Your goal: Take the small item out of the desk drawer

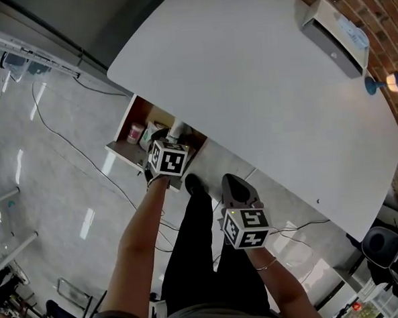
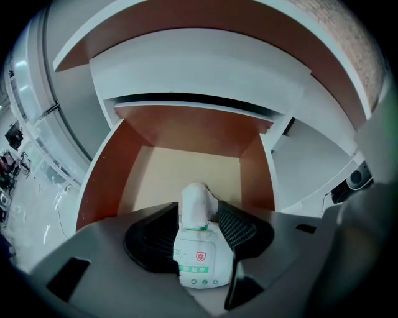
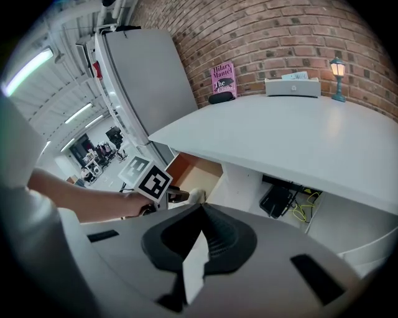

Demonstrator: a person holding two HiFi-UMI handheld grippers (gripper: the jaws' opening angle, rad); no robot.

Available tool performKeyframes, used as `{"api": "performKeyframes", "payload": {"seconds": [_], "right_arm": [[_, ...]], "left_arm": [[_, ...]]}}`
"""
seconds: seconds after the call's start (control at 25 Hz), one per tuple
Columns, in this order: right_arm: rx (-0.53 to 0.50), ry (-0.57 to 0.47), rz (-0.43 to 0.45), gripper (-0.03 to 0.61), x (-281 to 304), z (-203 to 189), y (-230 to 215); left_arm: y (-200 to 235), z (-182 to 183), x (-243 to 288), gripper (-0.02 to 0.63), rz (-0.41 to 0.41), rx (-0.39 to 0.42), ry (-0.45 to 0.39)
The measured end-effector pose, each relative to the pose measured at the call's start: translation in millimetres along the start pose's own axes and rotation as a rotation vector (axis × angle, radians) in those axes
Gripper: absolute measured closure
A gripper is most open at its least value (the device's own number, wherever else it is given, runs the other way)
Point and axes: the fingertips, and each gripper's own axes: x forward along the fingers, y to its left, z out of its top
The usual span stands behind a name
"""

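The small item point(image 2: 198, 248) is a soft white packet with a green band and a red shield mark. It sits clamped between the two jaws of the left claw point(image 2: 198, 214). The jaws press on its sides, its printed body lies back toward the claw's palm, and its bunched white end pokes out past the tips. A side grip like this suits a squashy pack, since the ribbed pads can bite into it instead of sliding off.

Ahead of and below that claw lies the open drawer point(image 2: 99, 186), with red-brown walls and a pale floor that is bare beyond the tips. The packet seems to be over the drawer's near end rather than deep inside, so I judge the pick is made and what's left is carrying it clear. I can't tell whether it is fully off the floor.

In the head view a small pinkish container point(image 1: 135, 133) stands in the drawer just left of the left claw, apart from it and not involved.

Above and beyond the claw, the white desk point(image 1: 248, 85) overhangs the drawer, so the way out is probably back toward the person.

The right claw point(image 3: 200, 208) has its jaws together on nothing. It is held back near the person's body, well apart from the drawer and out of the way.
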Motion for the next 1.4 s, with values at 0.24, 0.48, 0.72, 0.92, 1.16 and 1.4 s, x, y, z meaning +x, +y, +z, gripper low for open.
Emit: {"api": "performKeyframes", "payload": {"seconds": [0.24,0.48,0.72,0.92,1.16,1.4], "right_arm": [[-0.03,0.018,0.021,0.575,5,0,8],[-0.045,0.031,0.023,0.575,7,-3,9],[-0.056,0.051,0.019,0.575,5,-11,9],[-0.06,0.061,0.016,0.575,5,-17,11],[-0.069,0.07,0.019,0.575,7,-19,14],[-0.075,0.068,0.023,0.575,10,-16,17]], "left_arm": [[2,-9,20,0.41,0.004,-0.009,0.038],[1,-14,38,0.405,0.004,-0.007,0.075],[8,-18,52,0.402,0.016,-0.006,0.108],[9,-19,60,0.402,0.017,-0.003,0.116],[9,-24,66,0.408,0.02,-0.003,0.132],[8,-22,59,0.431,0.03,0.0,0.125]]}}
